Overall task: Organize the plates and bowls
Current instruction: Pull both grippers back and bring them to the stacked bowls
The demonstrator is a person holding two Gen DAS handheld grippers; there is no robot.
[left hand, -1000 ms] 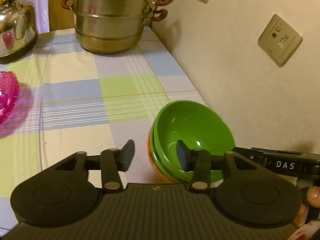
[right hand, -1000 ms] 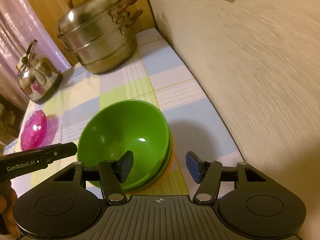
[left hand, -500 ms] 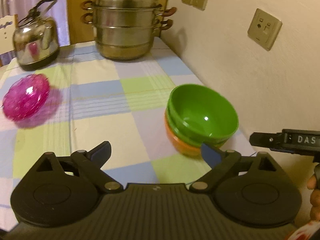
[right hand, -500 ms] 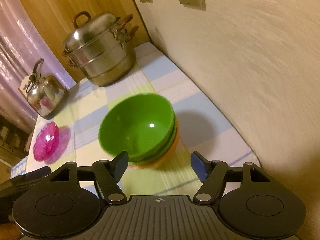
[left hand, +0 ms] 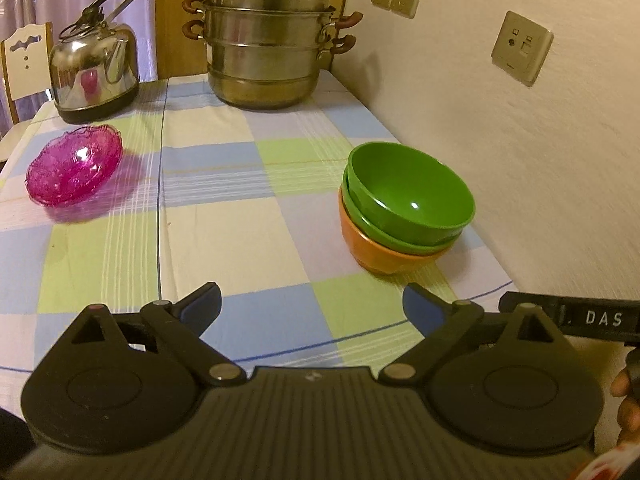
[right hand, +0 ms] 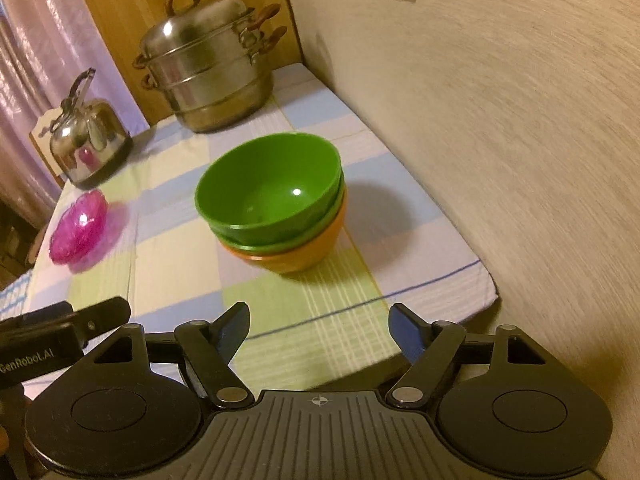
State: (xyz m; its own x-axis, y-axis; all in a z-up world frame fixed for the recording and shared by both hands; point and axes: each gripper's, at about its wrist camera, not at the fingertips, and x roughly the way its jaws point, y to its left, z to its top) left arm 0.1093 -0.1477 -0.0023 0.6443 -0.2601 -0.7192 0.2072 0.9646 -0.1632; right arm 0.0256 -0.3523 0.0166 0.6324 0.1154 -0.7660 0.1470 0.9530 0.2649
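Three bowls sit nested by the wall on the right side of the bench (left hand: 240,216): two green bowls (left hand: 408,196), one inside the other, stacked in an orange bowl (left hand: 384,252). In the right wrist view the same stack fills the middle of the frame, with the green bowls (right hand: 272,196) resting in the orange bowl (right hand: 304,248).

A second ago the left tongs (left hand: 312,308) straddled the rim of the top green bowl, one finger inside it; now they have drawn back, the stack lies in the middle right of that frame, well clear of the fingertips, and the jaws stand wide apart with nothing between them. The right tongs (right hand: 320,326) had likewise reached to the stack's rim; they too have pulled away, the bowls now sit above the fingertips in the frame, and the jaws are opening with only checked tablecloth (right hand: 176,256) between them.

With the retreat, more of the bench shows: a pink glass bowl (left hand: 74,170) at the left, a steel kettle (left hand: 94,76) at the upper left and a tiered steel steamer pot (left hand: 268,44) at the top centre. The stack itself has not shifted on the cloth.
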